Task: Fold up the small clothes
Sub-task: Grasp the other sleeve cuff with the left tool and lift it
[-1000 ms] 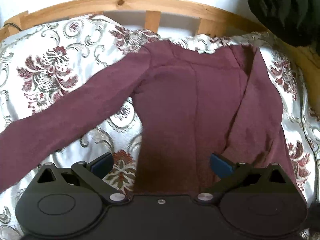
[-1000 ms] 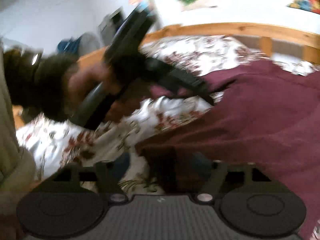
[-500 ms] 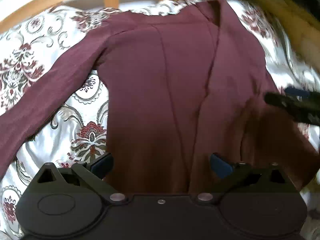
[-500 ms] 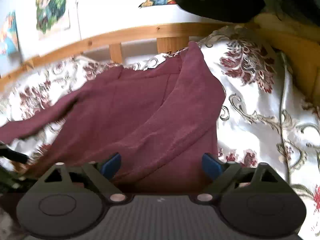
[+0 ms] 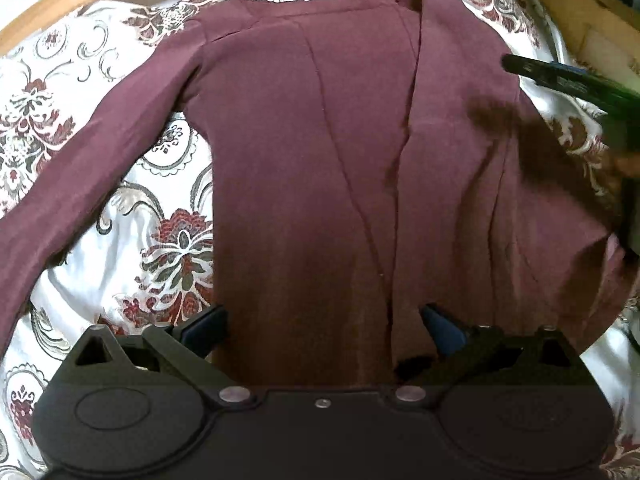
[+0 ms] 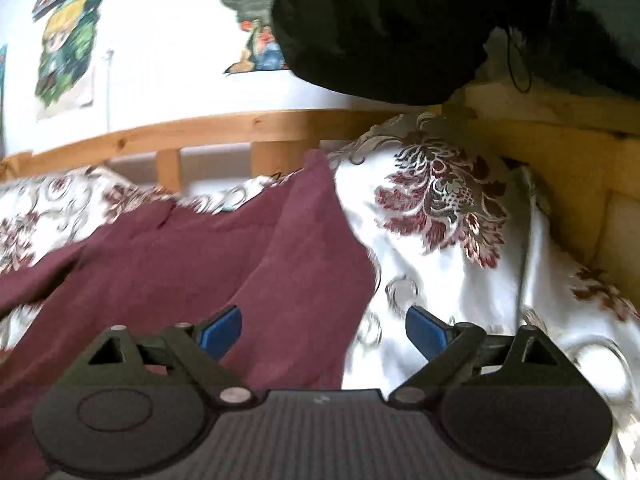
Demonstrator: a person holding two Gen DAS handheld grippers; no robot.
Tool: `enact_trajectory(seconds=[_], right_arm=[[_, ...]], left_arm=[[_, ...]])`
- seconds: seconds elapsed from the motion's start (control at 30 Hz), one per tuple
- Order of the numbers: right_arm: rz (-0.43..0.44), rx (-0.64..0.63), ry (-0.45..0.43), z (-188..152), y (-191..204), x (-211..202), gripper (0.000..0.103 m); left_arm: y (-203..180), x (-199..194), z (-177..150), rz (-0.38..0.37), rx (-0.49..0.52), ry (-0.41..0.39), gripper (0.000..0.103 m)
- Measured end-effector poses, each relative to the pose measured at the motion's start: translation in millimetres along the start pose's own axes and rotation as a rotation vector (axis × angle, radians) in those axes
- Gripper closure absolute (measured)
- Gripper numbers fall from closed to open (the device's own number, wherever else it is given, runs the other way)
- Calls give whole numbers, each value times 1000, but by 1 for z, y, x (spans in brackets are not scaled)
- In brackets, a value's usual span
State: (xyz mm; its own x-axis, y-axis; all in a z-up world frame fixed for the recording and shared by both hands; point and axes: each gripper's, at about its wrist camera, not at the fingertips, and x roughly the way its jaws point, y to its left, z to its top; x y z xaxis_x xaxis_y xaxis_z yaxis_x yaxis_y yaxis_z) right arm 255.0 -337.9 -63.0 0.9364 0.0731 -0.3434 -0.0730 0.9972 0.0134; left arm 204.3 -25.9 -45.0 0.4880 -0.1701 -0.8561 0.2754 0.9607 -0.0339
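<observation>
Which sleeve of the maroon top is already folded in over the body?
The sleeve on the picture's right lies folded over the maroon top; the other sleeve stretches out across the floral bedspread.

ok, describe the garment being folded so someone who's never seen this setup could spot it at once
Start at the wooden bed rail and look down to the white bedspread with dark red floral print. Lying flat on it is the maroon long-sleeved top, one sleeve stretched out to the picture's left, the other folded over the body. It is the only plain, single-colour fabric on the patterned spread.
</observation>
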Motion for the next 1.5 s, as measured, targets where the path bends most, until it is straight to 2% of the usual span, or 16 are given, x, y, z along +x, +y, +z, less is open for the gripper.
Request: enact_trajectory(seconds=[0.13, 0.2, 0.23, 0.3, 0.4, 0.53, 0.57, 0.6, 0.67, 0.73, 0.8, 0.87, 1.13, 1.27, 1.37, 1.5], right_arm=[[-3, 12, -32, 5, -11, 39, 28], [-4, 37, 3, -4, -16, 51, 47], [7, 57, 5, -5, -19, 53, 51], [46, 99, -30, -2, -25, 50, 74], [23, 193, -88, 1, -38, 45, 82], [-26, 246, -97, 0, -48, 48, 83], [-40, 237, -89, 0, -47, 49, 80], [-59, 227, -80, 0, -45, 50, 66], [-96, 209, -83, 0, -41, 49, 49], [-95, 176, -102, 2, -36, 44, 41], [-104, 115, -107, 4, -24, 39, 16], [-100, 50, -84, 7, -11, 37, 0], [-118, -173, 107, 16, 55, 22, 0], [-171, -305, 271, -4, 89, 3, 0], [-191, -407, 325, -29, 108, -20, 0], [-199, -438, 314, -36, 119, -48, 0]], left_arm=[[13, -11, -2, -34, 7, 0, 1], [21, -19, -2, -29, 23, 2, 1], [24, -22, -3, -27, 24, 0, 1], [33, -26, -3, -27, 5, -11, 1], [44, -20, 2, -16, -48, -11, 1], [55, -14, 8, 21, -114, 13, 1], [57, -14, 8, 19, -122, 11, 1], [59, -16, 7, 23, -129, 7, 1], [61, -19, 6, 44, -147, 1, 1], [63, -24, 4, 45, -157, -7, 1], [65, -29, 1, 60, -163, -15, 1], [67, -33, -2, 91, -174, -25, 1], [98, -34, -40, 227, -406, -45, 1], [102, -40, -59, 319, -407, -84, 1], [102, -48, -72, 373, -401, -118, 1], [119, -59, -84, 508, -554, -163, 1]])
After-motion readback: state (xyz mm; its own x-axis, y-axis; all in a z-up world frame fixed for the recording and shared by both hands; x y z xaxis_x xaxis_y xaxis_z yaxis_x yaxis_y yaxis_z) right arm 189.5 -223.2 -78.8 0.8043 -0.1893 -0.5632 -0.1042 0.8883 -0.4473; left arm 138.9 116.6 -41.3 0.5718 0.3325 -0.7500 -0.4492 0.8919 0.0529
